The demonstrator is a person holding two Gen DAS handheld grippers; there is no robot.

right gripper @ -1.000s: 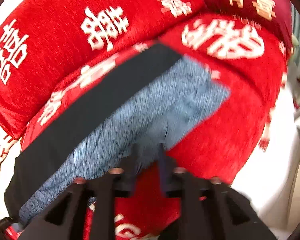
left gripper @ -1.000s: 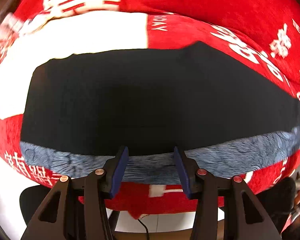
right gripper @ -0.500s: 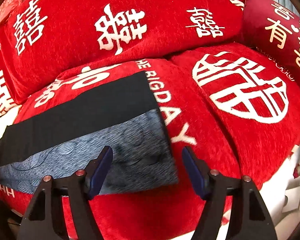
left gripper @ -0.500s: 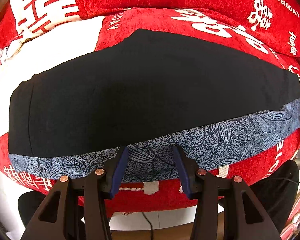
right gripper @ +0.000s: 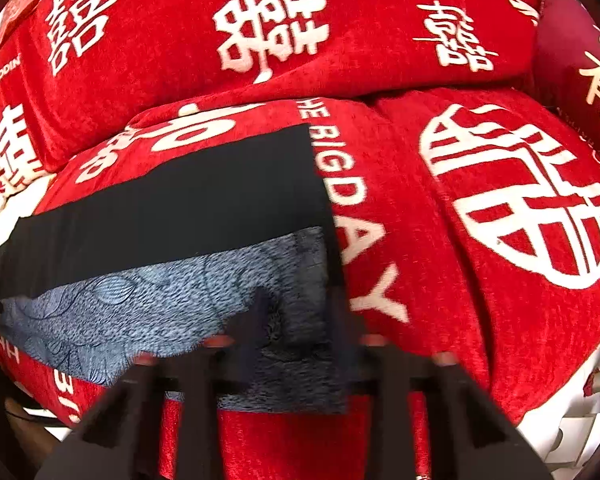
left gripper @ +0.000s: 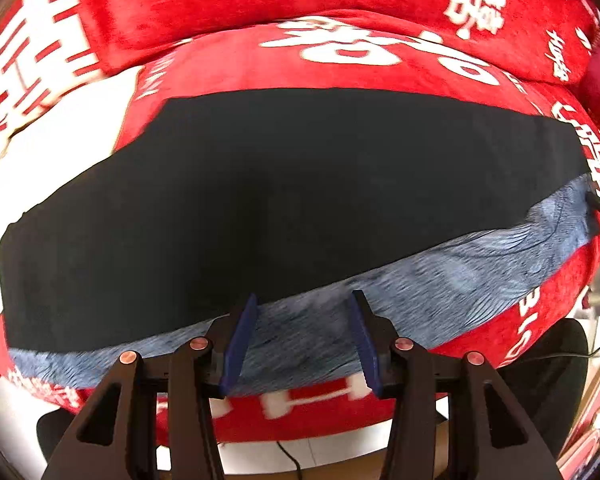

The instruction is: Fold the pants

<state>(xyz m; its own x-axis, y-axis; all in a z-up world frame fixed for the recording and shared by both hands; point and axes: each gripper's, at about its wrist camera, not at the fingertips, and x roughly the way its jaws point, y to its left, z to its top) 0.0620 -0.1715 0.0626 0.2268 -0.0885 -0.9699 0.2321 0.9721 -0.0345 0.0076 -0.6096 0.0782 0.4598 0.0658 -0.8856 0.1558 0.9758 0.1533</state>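
Note:
The pants (left gripper: 292, 200) lie flat and lengthwise on a red sofa seat: a wide black part with a blue-grey patterned strip (left gripper: 440, 288) along the near edge. My left gripper (left gripper: 302, 336) is open, its blue pads either side of the patterned strip near the pants' middle. In the right wrist view the pants' end (right gripper: 204, 240) lies on the seat cushion. My right gripper (right gripper: 296, 336) is motion-blurred over the patterned end; its jaws look spread wide, with cloth between them.
Red cushions with white characters (right gripper: 268, 28) form the sofa back. A second seat cushion (right gripper: 512, 208) lies to the right of the pants. A white panel (left gripper: 52, 128) is on the sofa at left. A black cable (left gripper: 288, 460) runs below the seat front.
The right gripper went from shut on the pants' end to wide open, and has now moved in over the patterned end. The left gripper stayed open and shifted along the strip.

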